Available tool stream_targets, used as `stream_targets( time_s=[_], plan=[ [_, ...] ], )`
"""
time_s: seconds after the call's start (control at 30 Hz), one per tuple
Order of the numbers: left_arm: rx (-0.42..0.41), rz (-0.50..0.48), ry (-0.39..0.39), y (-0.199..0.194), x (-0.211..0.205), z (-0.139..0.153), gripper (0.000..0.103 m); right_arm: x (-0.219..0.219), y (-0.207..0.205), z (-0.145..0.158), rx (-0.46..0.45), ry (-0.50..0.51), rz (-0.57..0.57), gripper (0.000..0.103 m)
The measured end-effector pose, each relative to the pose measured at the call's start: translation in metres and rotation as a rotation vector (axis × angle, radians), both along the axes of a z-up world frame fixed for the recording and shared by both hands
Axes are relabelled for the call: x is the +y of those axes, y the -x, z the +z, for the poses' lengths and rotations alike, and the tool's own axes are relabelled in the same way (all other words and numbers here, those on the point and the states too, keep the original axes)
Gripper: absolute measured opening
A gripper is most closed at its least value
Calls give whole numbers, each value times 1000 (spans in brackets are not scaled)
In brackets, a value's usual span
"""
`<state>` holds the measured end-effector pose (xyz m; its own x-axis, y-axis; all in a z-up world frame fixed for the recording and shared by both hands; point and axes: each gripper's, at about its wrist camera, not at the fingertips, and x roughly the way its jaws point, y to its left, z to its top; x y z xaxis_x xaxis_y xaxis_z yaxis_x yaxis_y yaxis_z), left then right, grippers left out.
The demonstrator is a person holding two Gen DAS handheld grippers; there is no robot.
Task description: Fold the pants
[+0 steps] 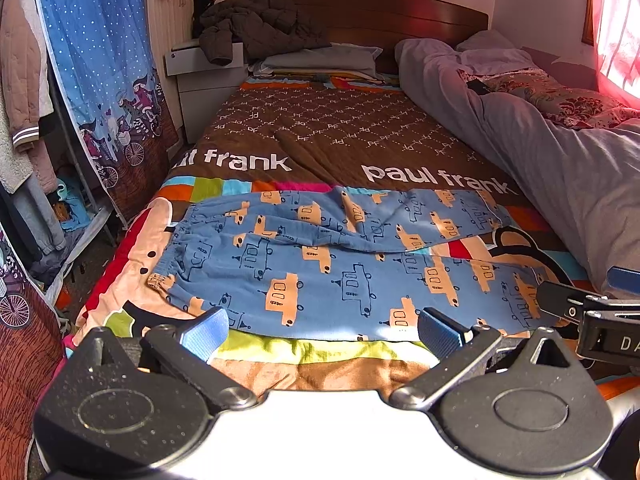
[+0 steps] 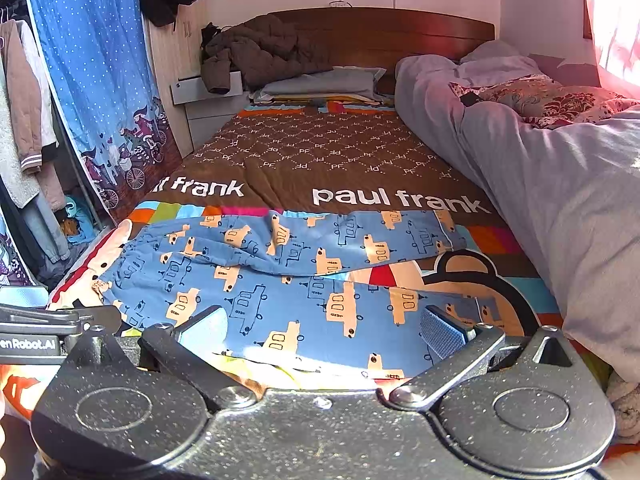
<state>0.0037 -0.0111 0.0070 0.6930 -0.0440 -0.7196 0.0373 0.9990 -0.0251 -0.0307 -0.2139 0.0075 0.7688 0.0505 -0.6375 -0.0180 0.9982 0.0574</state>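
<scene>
Blue pants (image 1: 320,264): flat, legs toward three o'clock, no fold yet.
Left gripper (image 1: 320,330): spread wide, empty.
Right gripper (image 2: 324,330): spread wide, empty.

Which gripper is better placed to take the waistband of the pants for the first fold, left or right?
Left, probably. The waistband lies at the left end of the pants, nearer the open left gripper. The right gripper, also open, faces the leg ends.
</scene>
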Motion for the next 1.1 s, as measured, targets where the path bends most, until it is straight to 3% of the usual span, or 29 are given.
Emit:
stream_targets(
  time_s=[0.73, 1.1],
  plan=[
    [-46, -9, 10, 21, 11, 19, 103, 4, 21, 18, -54, 3, 6, 102],
    [1, -12, -13, -13, 18, 5, 103, 7, -12, 5, -19, 2, 27, 102]
  ],
)
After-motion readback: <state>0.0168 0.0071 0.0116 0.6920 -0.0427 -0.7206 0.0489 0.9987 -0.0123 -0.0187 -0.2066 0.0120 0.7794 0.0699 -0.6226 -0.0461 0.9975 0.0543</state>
